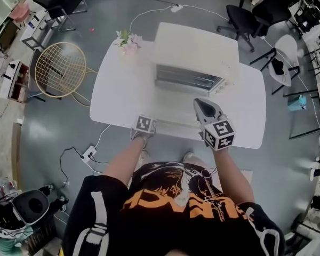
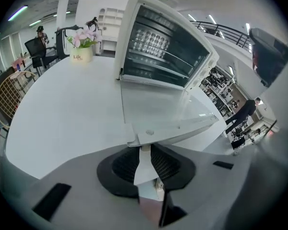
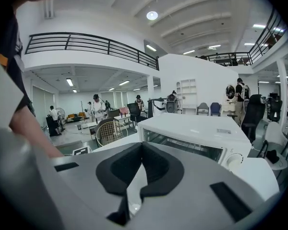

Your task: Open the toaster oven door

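I am looking down at a white table (image 1: 114,97) with a white toaster oven (image 1: 194,52) sitting at its middle. The oven door (image 1: 173,106) is lying folded down toward me, close to flat, so I am judging the opening as all but done.

My left gripper (image 1: 145,125) is clamping the left end of the door handle (image 2: 177,131). Its dark pads are pressed against a white tab of the handle, with no gap showing. My right gripper (image 1: 204,109) is hanging above the door's right side. Its fingers are nearly together, leaving only a thin slit, and they are holding nothing.

Here is what I am watching for. The grip is sitting at one end of the handle, not the middle, so pushing further down could twist the door on its hinges. Pulling toward me could drag the light oven across the table. Dropping the right gripper carelessly could knock the glass.

The left gripper view is showing what the head view is not. It shows the clamp itself (image 2: 145,153), the wire racks inside the oven (image 2: 168,47), and a flower pot (image 2: 81,54) well behind on the table (image 2: 62,109). I cannot tell from it whether the door (image 2: 158,107) is touching the tabletop. The right gripper view is showing its own empty fingers (image 3: 141,163) and the oven (image 3: 197,133) from its dial side, but not the left clamp. Only the head view is showing both grippers together.
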A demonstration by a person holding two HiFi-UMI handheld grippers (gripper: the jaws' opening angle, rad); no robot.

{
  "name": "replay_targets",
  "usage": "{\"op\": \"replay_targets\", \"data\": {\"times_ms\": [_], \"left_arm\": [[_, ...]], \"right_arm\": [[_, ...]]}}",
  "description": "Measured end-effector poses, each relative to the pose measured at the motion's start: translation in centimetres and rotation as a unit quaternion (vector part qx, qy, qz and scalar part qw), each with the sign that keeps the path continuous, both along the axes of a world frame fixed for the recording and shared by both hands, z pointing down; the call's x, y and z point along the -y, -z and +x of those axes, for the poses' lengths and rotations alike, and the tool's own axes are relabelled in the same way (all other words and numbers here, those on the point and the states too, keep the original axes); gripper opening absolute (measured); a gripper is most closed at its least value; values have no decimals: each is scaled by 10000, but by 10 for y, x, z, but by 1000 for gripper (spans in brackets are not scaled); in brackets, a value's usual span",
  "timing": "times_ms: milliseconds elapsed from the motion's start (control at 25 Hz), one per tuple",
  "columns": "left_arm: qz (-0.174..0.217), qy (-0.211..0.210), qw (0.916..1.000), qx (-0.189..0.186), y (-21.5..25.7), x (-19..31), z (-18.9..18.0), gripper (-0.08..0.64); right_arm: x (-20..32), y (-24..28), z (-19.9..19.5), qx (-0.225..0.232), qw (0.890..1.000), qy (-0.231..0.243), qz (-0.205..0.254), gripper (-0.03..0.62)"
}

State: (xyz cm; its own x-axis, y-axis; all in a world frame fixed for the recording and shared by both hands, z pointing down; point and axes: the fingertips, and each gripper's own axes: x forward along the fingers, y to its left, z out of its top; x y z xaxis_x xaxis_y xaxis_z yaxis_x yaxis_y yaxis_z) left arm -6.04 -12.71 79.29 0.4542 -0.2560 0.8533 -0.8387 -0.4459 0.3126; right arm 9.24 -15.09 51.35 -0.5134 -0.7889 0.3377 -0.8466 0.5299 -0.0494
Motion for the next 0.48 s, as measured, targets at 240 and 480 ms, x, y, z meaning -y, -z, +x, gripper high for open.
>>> {"op": "replay_targets", "data": {"times_ms": [240, 480], "left_arm": [[-232, -49, 9996, 135, -18, -3, -4, 84], [-288, -221, 9986, 373, -36, 0, -5, 72]], "right_arm": [[-3, -11, 2, -74, 9999, -56, -139, 14], [-2, -12, 11, -146, 9997, -131, -171, 14]]}}
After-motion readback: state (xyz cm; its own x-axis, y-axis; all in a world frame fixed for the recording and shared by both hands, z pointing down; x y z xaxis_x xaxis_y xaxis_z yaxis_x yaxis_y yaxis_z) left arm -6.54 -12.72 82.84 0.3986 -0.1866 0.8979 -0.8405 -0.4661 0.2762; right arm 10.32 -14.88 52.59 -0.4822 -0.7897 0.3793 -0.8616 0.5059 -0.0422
